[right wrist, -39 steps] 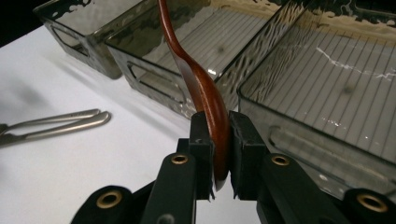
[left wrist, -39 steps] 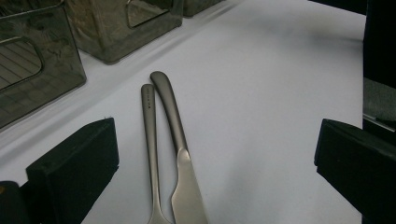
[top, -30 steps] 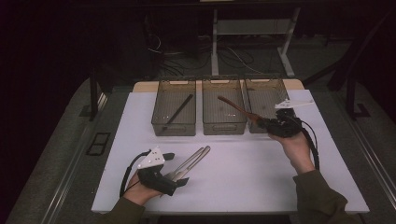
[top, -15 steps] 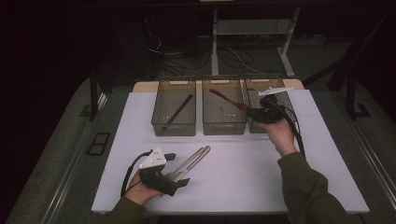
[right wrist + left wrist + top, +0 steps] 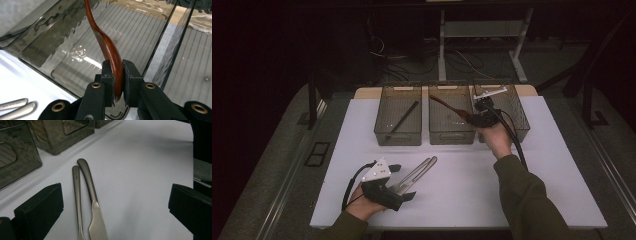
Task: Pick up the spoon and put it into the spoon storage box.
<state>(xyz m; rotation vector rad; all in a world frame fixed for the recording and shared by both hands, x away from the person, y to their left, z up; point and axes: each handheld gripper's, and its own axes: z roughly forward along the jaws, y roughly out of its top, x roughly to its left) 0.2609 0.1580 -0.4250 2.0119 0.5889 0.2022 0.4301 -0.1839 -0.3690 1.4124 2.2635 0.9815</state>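
From the high view, your right hand-held gripper [image 5: 473, 118] sits at the near right corner of the middle smoked-plastic bin [image 5: 450, 137] and is clamped on the dark reddish wooden spoon [image 5: 447, 106]. The spoon's long axis runs from the jaws up and to the far left, across that bin's opening, so the whole length already lies over the middle bin rather than the right one. Your left hand-held gripper [image 5: 404, 184] rests at the near left of the white worktop [image 5: 537, 175], well apart from the spoon, so the right hand is plainly the nearer.

In the left gripper view, the jaws stand wide open, with a matte steel knife [image 5: 91, 195] and a second steel handle [image 5: 77, 195] lying side by side between them, untouched.

In the right gripper view, the pads [image 5: 109, 77] squeeze the spoon's [image 5: 107, 47] broad end, its handle rising away over the bin's ribbed floor [image 5: 130, 37]. I judge that lowering it straight down would place it there.
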